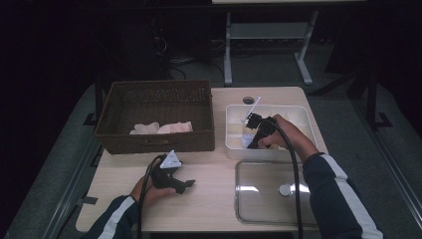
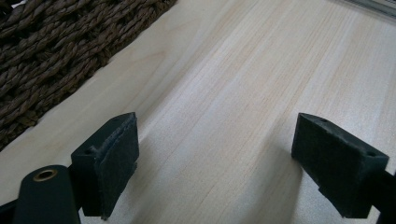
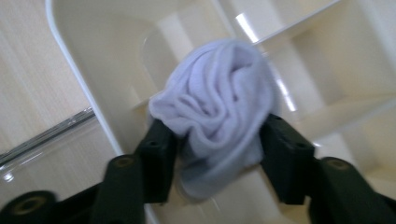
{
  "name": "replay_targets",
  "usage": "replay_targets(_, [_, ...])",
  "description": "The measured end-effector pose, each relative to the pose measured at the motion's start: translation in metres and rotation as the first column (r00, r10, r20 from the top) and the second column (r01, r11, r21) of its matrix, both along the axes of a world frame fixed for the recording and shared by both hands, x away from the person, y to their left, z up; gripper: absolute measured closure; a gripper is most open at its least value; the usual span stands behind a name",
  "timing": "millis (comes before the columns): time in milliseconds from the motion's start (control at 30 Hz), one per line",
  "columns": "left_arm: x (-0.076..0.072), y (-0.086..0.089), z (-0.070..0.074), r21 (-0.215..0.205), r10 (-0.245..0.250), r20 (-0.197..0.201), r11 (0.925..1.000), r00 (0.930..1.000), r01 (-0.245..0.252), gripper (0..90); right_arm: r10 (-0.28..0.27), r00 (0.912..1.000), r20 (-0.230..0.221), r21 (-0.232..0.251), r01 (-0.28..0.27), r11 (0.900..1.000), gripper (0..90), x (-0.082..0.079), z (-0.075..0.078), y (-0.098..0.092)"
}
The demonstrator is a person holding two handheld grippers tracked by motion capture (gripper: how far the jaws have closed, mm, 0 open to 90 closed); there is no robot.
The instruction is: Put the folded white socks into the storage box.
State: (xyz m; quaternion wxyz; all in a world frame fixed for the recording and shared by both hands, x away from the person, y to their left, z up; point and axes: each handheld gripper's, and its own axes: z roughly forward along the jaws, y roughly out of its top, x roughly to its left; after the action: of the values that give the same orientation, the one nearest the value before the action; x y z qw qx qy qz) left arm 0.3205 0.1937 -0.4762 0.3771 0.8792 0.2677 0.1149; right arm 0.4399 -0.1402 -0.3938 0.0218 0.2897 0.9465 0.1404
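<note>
The right claw (image 3: 217, 154) reaches into the white bin (image 1: 234, 147) at the desk's (image 1: 214, 199) 2 o'clock. A bunched white cloth (image 3: 219, 112) sits between its jaws, touching both pads. The left claw (image 2: 215, 163) gapes empty over the desk's 7 o'clock.

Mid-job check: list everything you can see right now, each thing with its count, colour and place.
cloth: one, pale lilac-white, between the right jaws, over the box
cloths in basket: two or more, white and pale pink, count unclear
basket: one, dark brown wicker, table's left rear
box: one, cream, with dividers, right of basket
lid: one, clear, with knob, in front of box
table: one, light wood
left hand-held gripper: black, open, nothing between its jaws, low over bare table before basket
right hand-held gripper: black, jaws at the cloth's sides; whether they press it is unclear
</note>
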Motion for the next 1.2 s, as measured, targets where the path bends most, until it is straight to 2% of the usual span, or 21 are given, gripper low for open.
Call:
replay_targets(100, [0.0,0.0,0.0,0.007,-0.003,0.004,1.0,1.0,0.003,13.8,-0.011,0.9996,0.025,0.033,0.01,0.999,36.5,-0.002,0.01,-0.008])
replay_targets(133, [0.0,0.0,0.0,0.006,-0.003,0.004,1.0,1.0,0.003,13.8,-0.009,0.999,0.044,0.06,0.006,0.998,38.2,-0.001,0.013,-0.011])
replay_targets(200, [0.0,0.0,0.0,-0.002,0.0,0.0,1.0,1.0,0.0,13.8,-0.012,0.9968,0.079,0.125,0.002,0.992,48.3,-0.004,0.023,-0.015])
replay_targets(233, [0.0,0.0,0.0,-0.001,0.0,0.0,1.0,1.0,0.0,13.8,-0.019,0.9937,0.11,0.17,0.0,0.985,52.5,-0.005,0.029,-0.018])
replay_targets(267, [0.0,0.0,0.0,0.0,-0.002,0.003,1.0,1.0,0.002,13.8,-0.026,0.9922,0.122,0.196,0.002,0.981,58.9,-0.006,0.031,-0.019])
replay_targets(300, [0.0,0.0,0.0,0.0,-0.001,0.003,1.0,1.0,0.001,13.8,-0.025,0.9912,0.13,0.217,-0.004,0.976,59.9,-0.008,0.034,-0.019])
replay_targets(367, [0.0,0.0,0.0,-0.002,0.0,0.0,1.0,1.0,0.0,13.9,-0.023,0.9818,0.189,0.212,-0.018,0.977,61.5,-0.01,0.031,-0.016])
replay_targets(433, [0.0,0.0,0.0,0.001,-0.002,0.003,1.0,1.0,0.002,13.9,-0.015,0.9752,0.221,0.198,-0.03,0.98,65.1,-0.011,0.025,-0.013])
replay_targets(467, [0.0,0.0,0.0,0.002,-0.002,0.003,1.0,1.0,0.002,13.9,-0.03,0.9741,0.224,0.184,-0.012,0.983,66.9,-0.01,0.019,-0.013])
replay_targets(533, [0.0,0.0,0.0,0.004,-0.002,0.001,1.0,1.0,0.002,13.8,-0.036,0.9804,0.194,0.194,-0.003,0.981,71.8,-0.009,0.008,-0.013])
replay_targets(633, [0.0,0.0,0.0,-0.001,0.0,0.0,1.0,1.0,0.0,13.8,-0.052,0.9814,0.185,0.194,0.016,0.981,77.5,-0.009,-0.002,-0.015])
replay_targets(767, [0.0,0.0,0.0,-0.001,0.0,-0.001,1.0,1.0,0.0,13.8,-0.03,0.9796,0.199,0.151,-0.001,0.988,80.7,-0.014,-0.008,-0.012])
replay_targets(867, [0.0,0.0,0.0,-0.002,0.001,0.0,1.0,1.0,-0.001,13.9,-0.022,0.9813,0.191,0.119,0.0,0.993,81.6,-0.014,-0.011,-0.011])
replay_targets(1067, [0.0,0.0,0.0,-0.002,0.0,0.001,1.0,1.0,0.0,13.9,-0.014,0.9874,0.158,0.105,-0.003,0.994,81.8,-0.012,-0.015,-0.01])
replay_targets(1167, [0.0,0.0,0.0,-0.003,0.0,0.002,1.0,1.0,0.0,13.9,0.004,0.9843,0.177,0.091,-0.02,0.996,79.2,-0.013,-0.013,-0.009])
replay_targets(1200, [0.0,0.0,0.0,-0.003,0.0,0.001,1.0,1.0,0.0,13.9,0.006,0.9825,0.186,0.091,-0.023,0.996,74.3,-0.013,-0.011,-0.009])
